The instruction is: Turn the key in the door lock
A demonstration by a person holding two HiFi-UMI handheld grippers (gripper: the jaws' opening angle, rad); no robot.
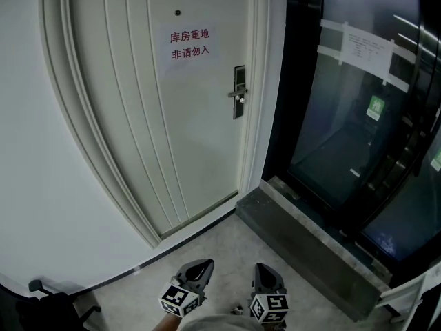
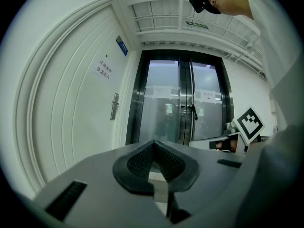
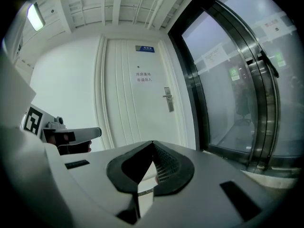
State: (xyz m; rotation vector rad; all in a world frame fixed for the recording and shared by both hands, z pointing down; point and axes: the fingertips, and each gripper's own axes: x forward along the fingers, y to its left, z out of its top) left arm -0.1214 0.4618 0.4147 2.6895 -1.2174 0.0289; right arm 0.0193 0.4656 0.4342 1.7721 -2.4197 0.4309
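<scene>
1. White door, closed, with a red-lettered notice on its upper part.
2. Left gripper low in the head view. Jaws clenched, tips together, nothing between them.
3. Door lock with a lever handle at the door's right edge, ahead of both grippers and well apart from them. A small bright bit sits under the handle, too small to call a key.
4. Right gripper near the left one. Jaws clenched, empty.
5. Dark glass doors far right.

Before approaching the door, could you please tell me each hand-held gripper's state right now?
Left hand-held gripper: closed, empty.
Right hand-held gripper: closed, empty.
</scene>
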